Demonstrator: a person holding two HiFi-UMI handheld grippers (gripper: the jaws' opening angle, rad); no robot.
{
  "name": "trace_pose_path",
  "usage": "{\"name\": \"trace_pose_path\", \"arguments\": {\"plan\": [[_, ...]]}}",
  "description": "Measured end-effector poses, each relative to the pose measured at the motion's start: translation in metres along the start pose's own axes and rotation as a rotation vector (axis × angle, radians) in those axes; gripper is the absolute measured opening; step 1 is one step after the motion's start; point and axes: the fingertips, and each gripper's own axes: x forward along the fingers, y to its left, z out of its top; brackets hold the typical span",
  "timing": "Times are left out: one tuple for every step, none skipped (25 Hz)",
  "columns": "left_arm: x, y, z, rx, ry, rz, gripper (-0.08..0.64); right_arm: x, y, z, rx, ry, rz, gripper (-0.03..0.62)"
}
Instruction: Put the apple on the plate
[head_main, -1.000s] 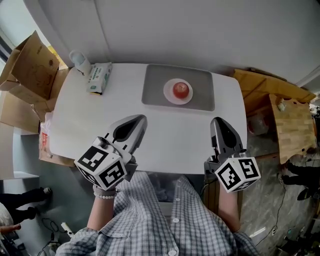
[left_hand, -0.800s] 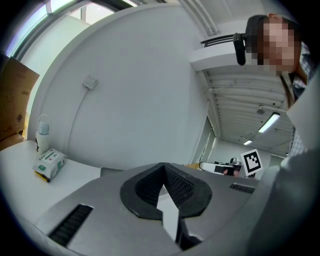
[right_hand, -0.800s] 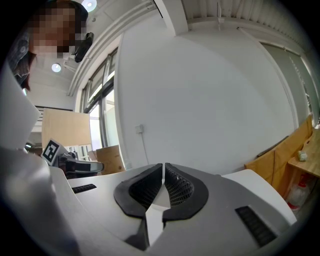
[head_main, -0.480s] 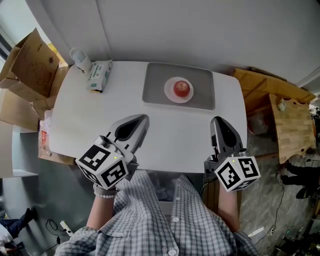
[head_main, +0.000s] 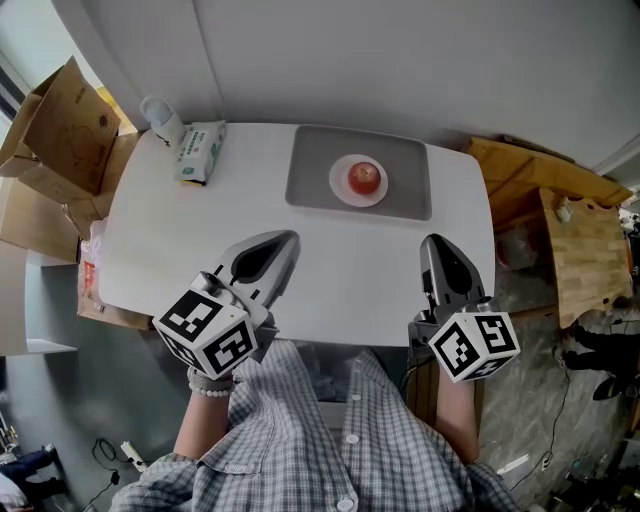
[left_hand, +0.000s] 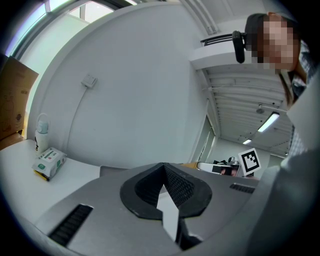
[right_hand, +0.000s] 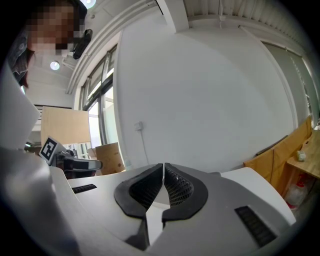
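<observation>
Nearest, at 7 o'clock: left gripper (head_main: 280, 245), jaws together and empty. At 5 o'clock: right gripper (head_main: 440, 250), likewise closed on nothing. Both parked over the near edge of the desk (head_main: 340, 270). Farther, at 12 o'clock: apple (head_main: 365, 178) resting on the plate (head_main: 340, 187), atop a grey mat (head_main: 310, 165). Nothing shifted since a second earlier, with grippers and apple unmoved. Task judged complete.
</observation>
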Motion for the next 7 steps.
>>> {"name": "trace_pose_path", "arguments": {"plan": [[0.0,0.0002,0.0001,0.0,0.0,0.0,0.009,0.0001,0.0003,-0.0001,-0.001,0.001,0.001,0.029],[0.0002,0.0001,0.0,0.001,-0.001,0.0,0.009,0.0001,0.0003,-0.0003,-0.002,0.002,0.002,0.029],[0.0005,-0.0003,-0.0002,0.001,-0.001,-0.001,0.009,0.0,-0.0002,-0.0006,-0.002,0.002,0.002,0.029],[0.001,-0.0008,-0.0004,0.0,0.0,-0.002,0.009,-0.0001,-0.0009,-0.0007,-0.001,0.002,0.003,0.029],[0.0017,-0.0013,-0.0005,0.0,0.002,-0.003,0.009,-0.0002,-0.0014,-0.0007,-0.001,0.003,0.003,0.029],[0.0023,-0.0017,-0.0007,0.0,0.004,-0.004,0.009,-0.0002,-0.0019,-0.0006,-0.001,0.004,0.002,0.029],[0.003,-0.0022,-0.0008,0.0,0.007,-0.006,0.009,-0.0002,-0.0023,-0.0005,-0.001,0.006,0.001,0.029]]}}
